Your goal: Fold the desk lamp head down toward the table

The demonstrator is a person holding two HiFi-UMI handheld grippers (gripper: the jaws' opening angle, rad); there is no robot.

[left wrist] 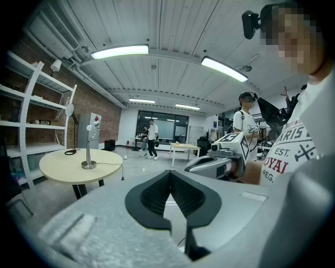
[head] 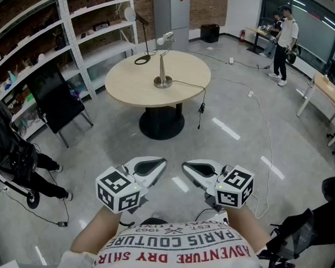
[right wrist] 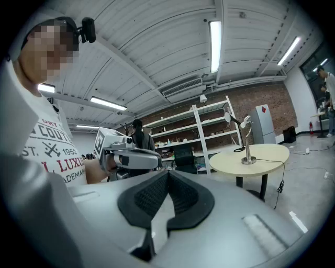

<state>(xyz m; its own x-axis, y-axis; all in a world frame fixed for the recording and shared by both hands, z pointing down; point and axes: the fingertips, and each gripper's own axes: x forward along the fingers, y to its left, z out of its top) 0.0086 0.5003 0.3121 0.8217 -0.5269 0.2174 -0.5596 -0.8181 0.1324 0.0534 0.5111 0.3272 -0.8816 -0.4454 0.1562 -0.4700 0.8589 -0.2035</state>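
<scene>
Progress is nil so far: the desk lamp stands upright on the round table, well apart from you across the floor, with its head raised at the top of the stem. Your left gripper and right gripper sit close to your body, each clenched on nothing. Everything is left to do: you have to walk up, take hold of the head and tip it down toward the tabletop.
</scene>
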